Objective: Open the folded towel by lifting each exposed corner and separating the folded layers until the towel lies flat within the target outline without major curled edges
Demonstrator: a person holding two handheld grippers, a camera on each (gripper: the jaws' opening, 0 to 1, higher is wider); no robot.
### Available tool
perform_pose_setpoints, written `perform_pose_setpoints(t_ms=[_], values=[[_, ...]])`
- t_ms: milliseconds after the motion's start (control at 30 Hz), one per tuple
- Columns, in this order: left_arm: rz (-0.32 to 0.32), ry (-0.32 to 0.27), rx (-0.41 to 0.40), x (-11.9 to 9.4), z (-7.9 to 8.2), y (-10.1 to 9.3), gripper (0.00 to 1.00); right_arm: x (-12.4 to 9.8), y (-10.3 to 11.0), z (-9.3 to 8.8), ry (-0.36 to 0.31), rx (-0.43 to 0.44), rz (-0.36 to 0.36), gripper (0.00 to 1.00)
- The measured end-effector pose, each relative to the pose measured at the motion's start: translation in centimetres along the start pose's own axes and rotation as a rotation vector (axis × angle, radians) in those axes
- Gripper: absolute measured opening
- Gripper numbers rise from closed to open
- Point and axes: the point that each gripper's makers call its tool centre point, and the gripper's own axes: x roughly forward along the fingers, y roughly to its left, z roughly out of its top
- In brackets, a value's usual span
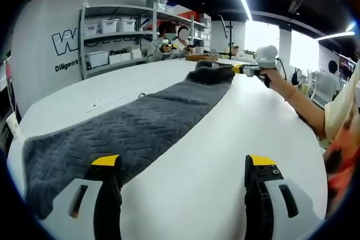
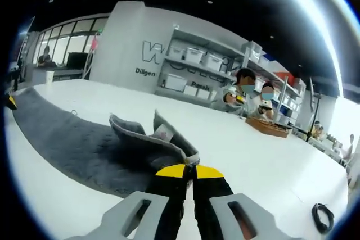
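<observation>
In the left gripper view, the dark grey towel (image 1: 135,127) lies stretched long across the white table (image 1: 225,155), its near end beside the left gripper (image 1: 183,164), whose jaws stand spread wide over bare tabletop, while at the far end the right gripper (image 1: 241,69), held by a hand (image 1: 271,75), meets the bunched edge. In the right gripper view, the right gripper (image 2: 189,171) has its jaws pressed together, pinching the towel's (image 2: 84,144) folded-up edge, which rises off the table (image 2: 253,155).
</observation>
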Motion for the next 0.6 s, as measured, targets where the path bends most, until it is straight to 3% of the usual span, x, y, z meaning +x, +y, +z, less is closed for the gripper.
perform_pose_setpoints(t_ms=[200, 600], values=[[-0.003, 0.0, 0.001, 0.0, 0.0, -0.2, 0.88, 0.2, -1.3, -2.2, 0.067, 0.153, -0.004, 0.0], [-0.002, -0.003, 0.004, -0.1, 0.1, -0.2, 0.88, 0.7, -2.8, -3.8, 0.099, 0.153, -0.038, 0.0]])
